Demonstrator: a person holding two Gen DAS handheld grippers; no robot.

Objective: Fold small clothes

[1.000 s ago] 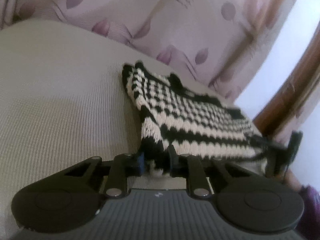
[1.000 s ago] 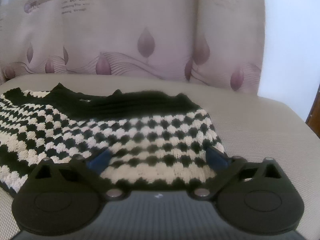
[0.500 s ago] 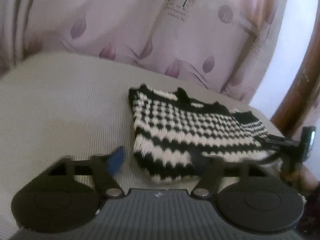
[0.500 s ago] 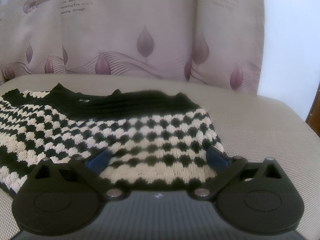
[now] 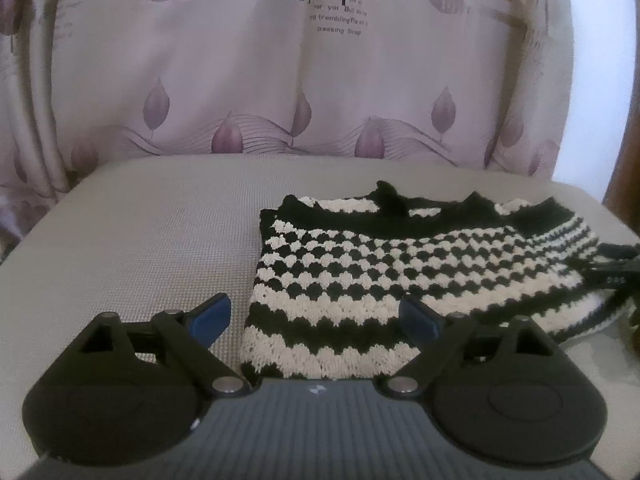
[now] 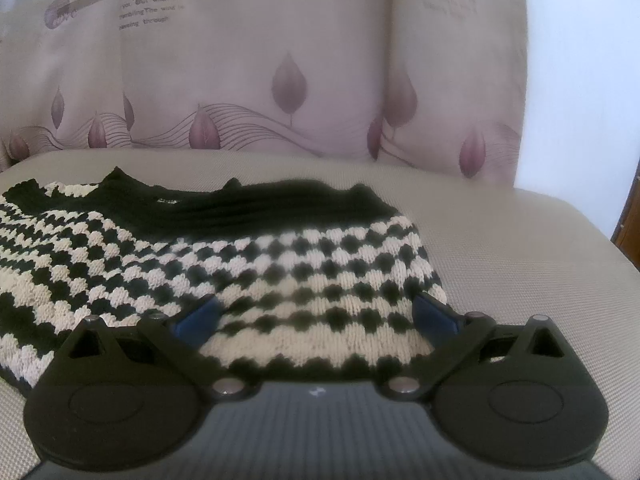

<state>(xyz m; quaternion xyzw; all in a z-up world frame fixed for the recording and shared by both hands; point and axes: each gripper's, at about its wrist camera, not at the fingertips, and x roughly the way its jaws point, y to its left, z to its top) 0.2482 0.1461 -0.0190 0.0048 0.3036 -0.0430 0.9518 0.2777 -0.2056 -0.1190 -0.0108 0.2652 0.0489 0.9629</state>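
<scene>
Left wrist view showed the left tool point(image 5: 316, 318) opening its jaws over the near corner of the black-and-white knitted sweater point(image 5: 400, 272), gripping nothing. It lay on the beige table point(image 5: 140, 248); the right tool point(image 6: 316, 312) stood wide above it.

The only legible writing is printed on the pale curtain point(image 5: 248, 80) with purple leaves behind the seat. In the left wrist view it carries "love" across a purple disc at upper left, a large "R" near top centre, and small lines beside it that read partly "trembling" and "passing"; the rest blurs. In the right wrist view the same curtain point(image 6: 248, 60) shows "the wind" and "passing through" at upper left.
</scene>
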